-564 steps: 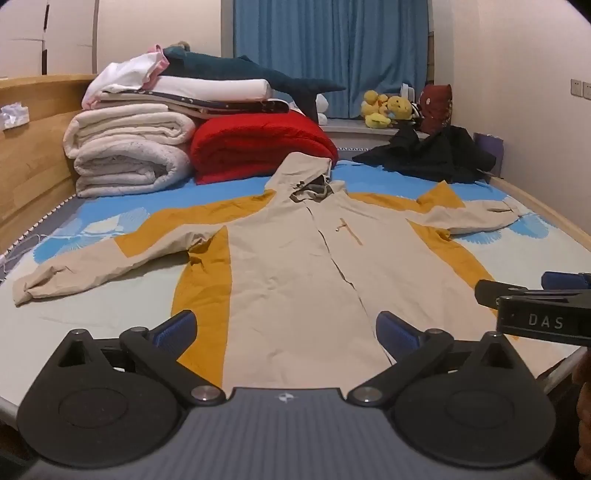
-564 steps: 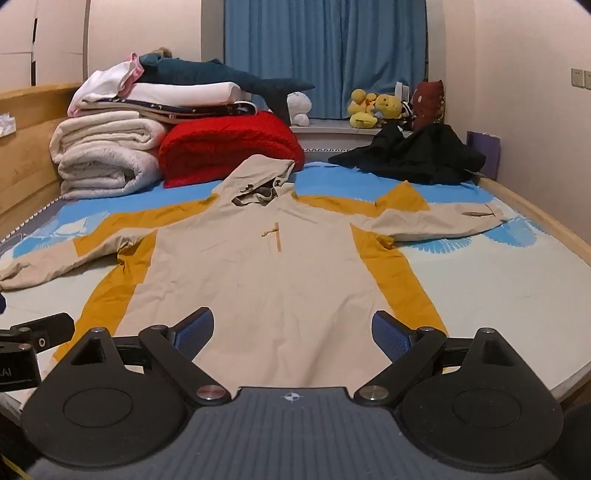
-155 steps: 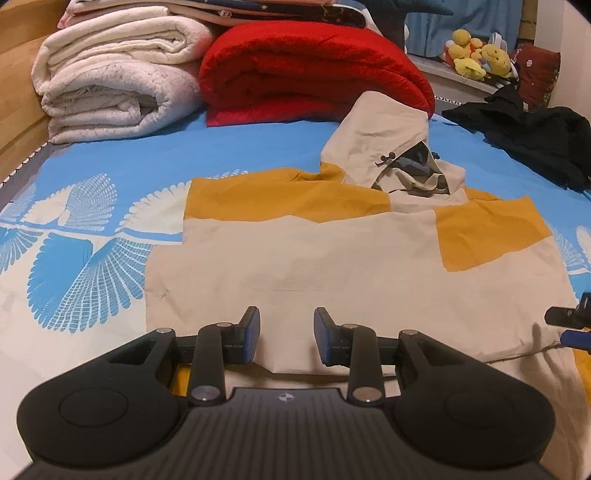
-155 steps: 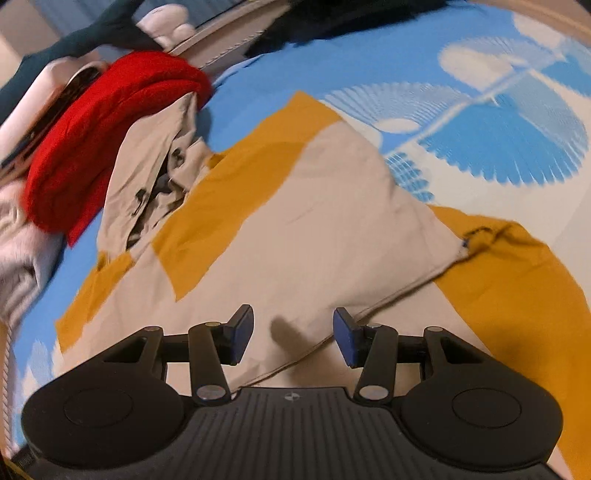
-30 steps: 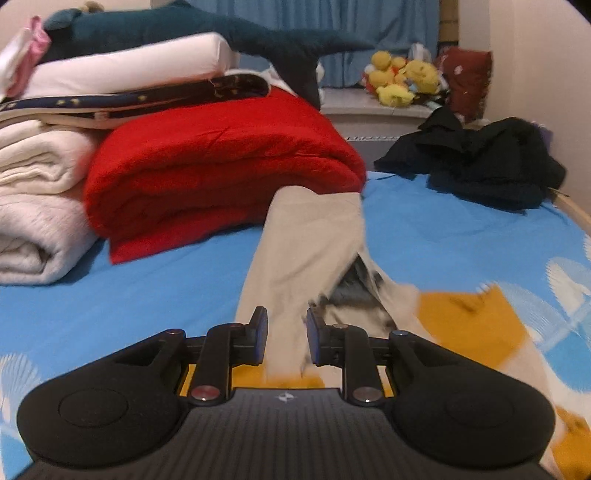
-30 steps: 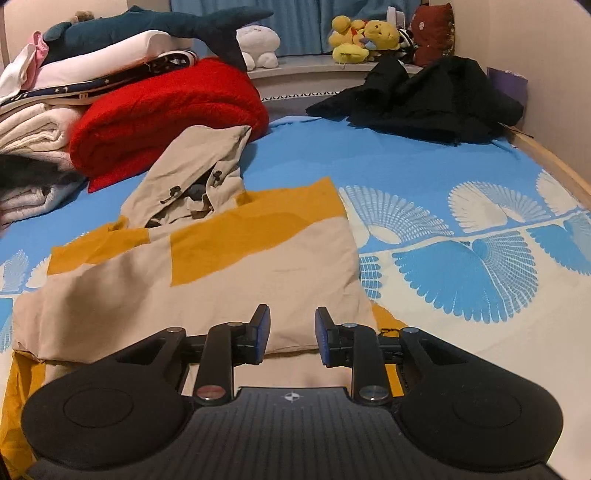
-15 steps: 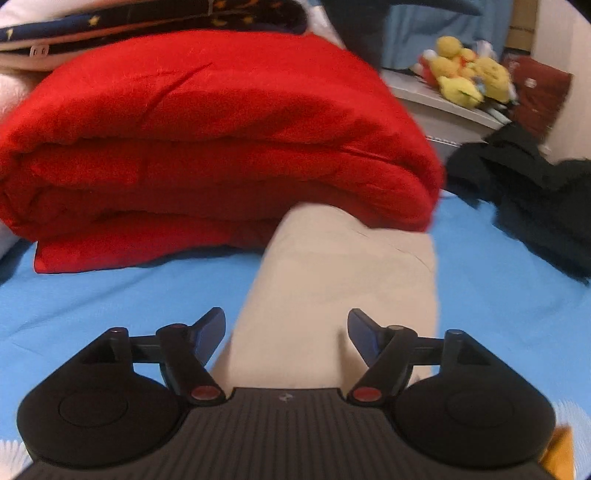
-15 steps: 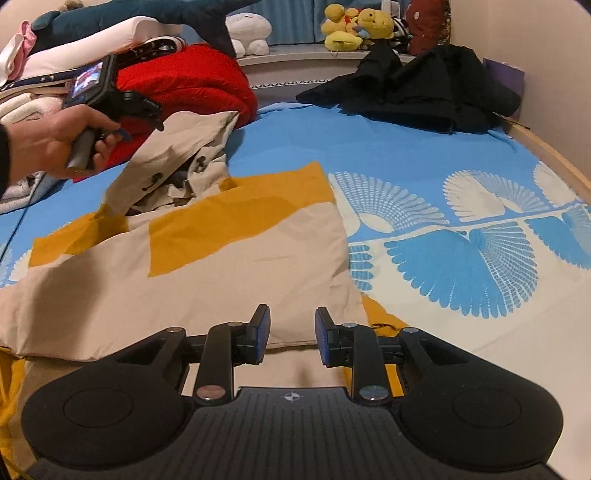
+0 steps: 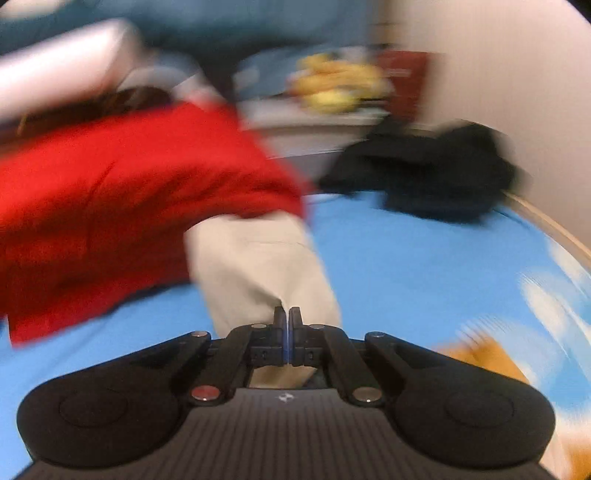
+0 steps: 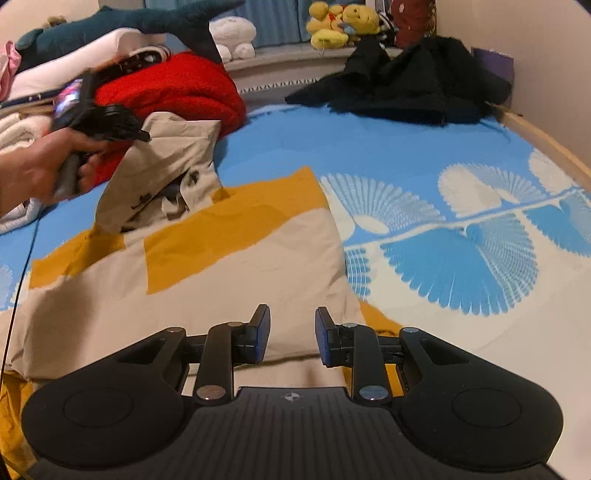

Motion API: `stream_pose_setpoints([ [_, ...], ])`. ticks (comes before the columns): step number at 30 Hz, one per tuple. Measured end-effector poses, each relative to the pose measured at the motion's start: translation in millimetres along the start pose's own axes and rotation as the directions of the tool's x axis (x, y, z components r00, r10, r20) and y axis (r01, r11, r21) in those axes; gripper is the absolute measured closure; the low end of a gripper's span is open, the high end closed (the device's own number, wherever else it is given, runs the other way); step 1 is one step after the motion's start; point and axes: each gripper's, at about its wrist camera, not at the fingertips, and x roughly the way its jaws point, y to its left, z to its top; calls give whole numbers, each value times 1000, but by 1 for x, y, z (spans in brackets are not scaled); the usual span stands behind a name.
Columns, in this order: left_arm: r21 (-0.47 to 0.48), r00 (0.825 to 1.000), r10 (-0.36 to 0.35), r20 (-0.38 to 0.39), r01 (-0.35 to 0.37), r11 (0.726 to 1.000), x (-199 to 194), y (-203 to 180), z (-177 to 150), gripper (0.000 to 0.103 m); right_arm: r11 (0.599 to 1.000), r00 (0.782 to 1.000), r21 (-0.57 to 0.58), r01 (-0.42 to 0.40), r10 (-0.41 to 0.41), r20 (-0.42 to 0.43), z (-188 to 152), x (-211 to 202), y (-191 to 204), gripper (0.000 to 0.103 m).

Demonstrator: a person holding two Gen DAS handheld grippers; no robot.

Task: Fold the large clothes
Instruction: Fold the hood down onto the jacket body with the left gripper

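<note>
Left gripper (image 9: 287,319) has just snapped closed onto the hood (image 9: 255,266) of the jacket (image 10: 207,266), near the bed's head end by the red blanket (image 9: 122,192); folding the hood down looks next. Right gripper (image 10: 291,334) hovers, jaws apart and empty.

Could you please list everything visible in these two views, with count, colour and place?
Jacket: one, beige and mustard, folded on the bed.
Hood: one, beige, pinched and lifted at far left.
Bed sheet: one, blue with white fans.
Red blanket: one, behind the hood.
White bedding: a stack, far left.
Shark plush: one, dark teal, atop the stack.
Black clothes: one heap, far right.
Yellow plush toys: a cluster, on the sill.
Left tool: black, has just closed on the hood.
Hand: one, holding it.
Right tool: black, open over the jacket.
</note>
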Motion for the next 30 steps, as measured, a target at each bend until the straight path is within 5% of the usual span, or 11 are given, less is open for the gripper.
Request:
stream_pose_setpoints([
  [2, 160, 996, -84, 1, 83, 984, -70, -28, -24, 103, 999, 1000, 36, -14, 13, 26, 6, -9, -2, 75],
  [5, 357, 984, -142, -106, 171, 918, -160, -65, -87, 103, 994, 996, 91, -60, 54, 69, 11, -23, -4, 75],
  [7, 414, 968, -136, -213, 215, 885, -208, -81, -139, 99, 988, 991, 116, -98, 86, 100, 13, -32, -6, 75],
  [8, 407, 964, -112, -241, 206, 890, -231, -85, -161, 98, 986, 989, 124, -111, 97, 111, 13, -36, -6, 75],
  [10, 296, 973, -27, -231, 96, 950, -269, -83, -186, 98, 979, 984, 147, -142, 124, 124, 13, -42, -7, 75],
  [12, 86, 984, 60, -168, -46, 995, -306, -75, -198, 96, 969, 978, 169, -181, 159, 133, 12, -46, -8, 75],
  [14, -161, 989, 106, -107, -123, 979, -325, -67, -207, 92, 961, 971, 167, -220, 199, 136, 11, -49, -4, 75],
  [17, -380, 985, 157, -66, -171, 909, -317, -70, -221, 82, 946, 955, 153, -286, 269, 122, 7, -49, 6, 75],
  [21, -511, 987, 120, -107, -159, 845, -268, -71, -224, 82, 915, 939, 214, -343, 341, 49, -1, -34, 14, 75],
  [28, -490, 985, 106, -139, -161, 857, -224, -93, -224, 78, 890, 919, 307, -337, 381, -98, -16, 17, 35, 71],
  [30, -464, 985, 88, -149, -148, 873, -219, -105, -227, 73, 883, 913, 332, -333, 389, -119, -19, 31, 42, 61],
])
